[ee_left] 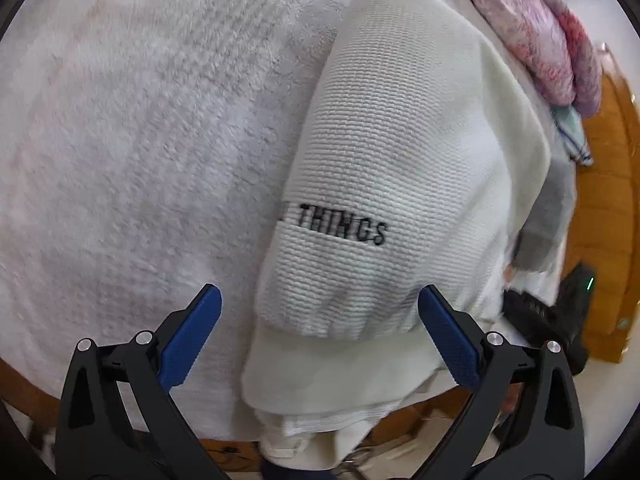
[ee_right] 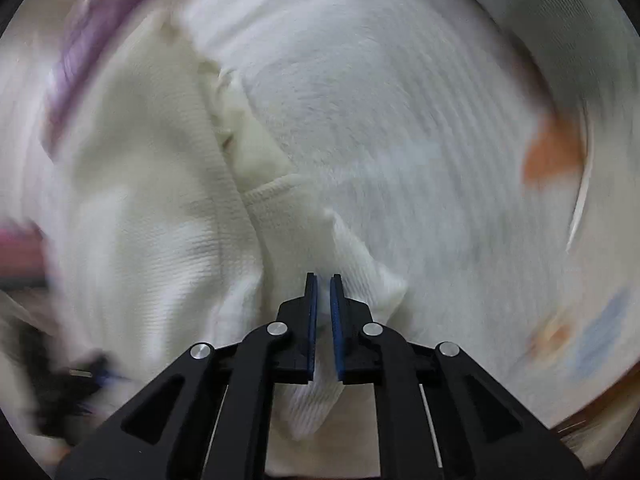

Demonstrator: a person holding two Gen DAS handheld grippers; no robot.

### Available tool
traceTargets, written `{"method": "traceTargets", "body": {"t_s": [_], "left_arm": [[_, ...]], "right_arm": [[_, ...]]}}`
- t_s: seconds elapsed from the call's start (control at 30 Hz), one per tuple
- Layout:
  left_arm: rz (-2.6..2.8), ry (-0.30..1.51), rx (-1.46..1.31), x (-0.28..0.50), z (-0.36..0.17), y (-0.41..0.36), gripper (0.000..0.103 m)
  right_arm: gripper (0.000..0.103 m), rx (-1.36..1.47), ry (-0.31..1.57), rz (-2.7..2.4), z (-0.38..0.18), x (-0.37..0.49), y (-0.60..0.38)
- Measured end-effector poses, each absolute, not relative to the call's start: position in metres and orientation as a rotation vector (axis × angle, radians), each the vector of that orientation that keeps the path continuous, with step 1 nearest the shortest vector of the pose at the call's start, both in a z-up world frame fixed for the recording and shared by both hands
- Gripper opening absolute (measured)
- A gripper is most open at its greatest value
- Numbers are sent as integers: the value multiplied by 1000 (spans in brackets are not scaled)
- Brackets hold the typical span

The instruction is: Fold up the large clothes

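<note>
Only in the left view is the word THINGS read on the cream sweater (ee_left: 400, 152), the left gripper (ee_left: 320, 308) spread wide above it; in the blurred right view, a fold of the sweater (ee_right: 160, 240) is pinched between the nearly closed pads of the right gripper (ee_right: 323, 300).

My left gripper (ee_left: 320, 296) angled down, blue pads spread wide, nothing pinched, my right gripper (ee_right: 323, 280) angled down, pads nearly together, clamping a cloth fold
</note>
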State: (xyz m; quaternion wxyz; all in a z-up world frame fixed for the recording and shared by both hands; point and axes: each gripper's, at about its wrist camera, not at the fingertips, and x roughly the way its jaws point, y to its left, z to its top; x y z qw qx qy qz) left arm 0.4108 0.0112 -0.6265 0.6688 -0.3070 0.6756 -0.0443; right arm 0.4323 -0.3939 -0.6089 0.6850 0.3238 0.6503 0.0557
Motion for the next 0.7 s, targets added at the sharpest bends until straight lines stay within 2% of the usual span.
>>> {"method": "traceTargets", "body": {"t_s": [0.03, 0.07, 0.1, 0.13, 0.2, 0.33, 0.43, 0.5, 0.7], "left_arm": [[-112, 1518, -716, 410, -627, 13, 98], [-118, 1515, -718, 410, -627, 14, 98], [-127, 1513, -722, 410, -628, 15, 98], [-135, 1514, -735, 410, -631, 16, 98], [-121, 1529, -751, 412, -638, 14, 98], [-123, 1580, -762, 418, -656, 0, 98], [-114, 1586, -770, 420, -663, -1, 98], [-109, 1593, -791, 423, -666, -2, 98], [-118, 1598, -842, 427, -674, -1, 98]], "right_arm": [[15, 797, 1430, 135, -606, 426, -400], [33, 881, 1396, 142, -601, 417, -409], [62, 936, 1380, 143, -598, 410, -414], [66, 982, 1369, 153, -598, 404, -417], [66, 1061, 1366, 217, -605, 393, -415], [68, 1007, 1460, 250, -629, 387, -396], [71, 1073, 1472, 284, -643, 390, -391], [81, 1005, 1489, 310, -640, 399, -378], [80, 1015, 1474, 366, -644, 405, -373]]}}
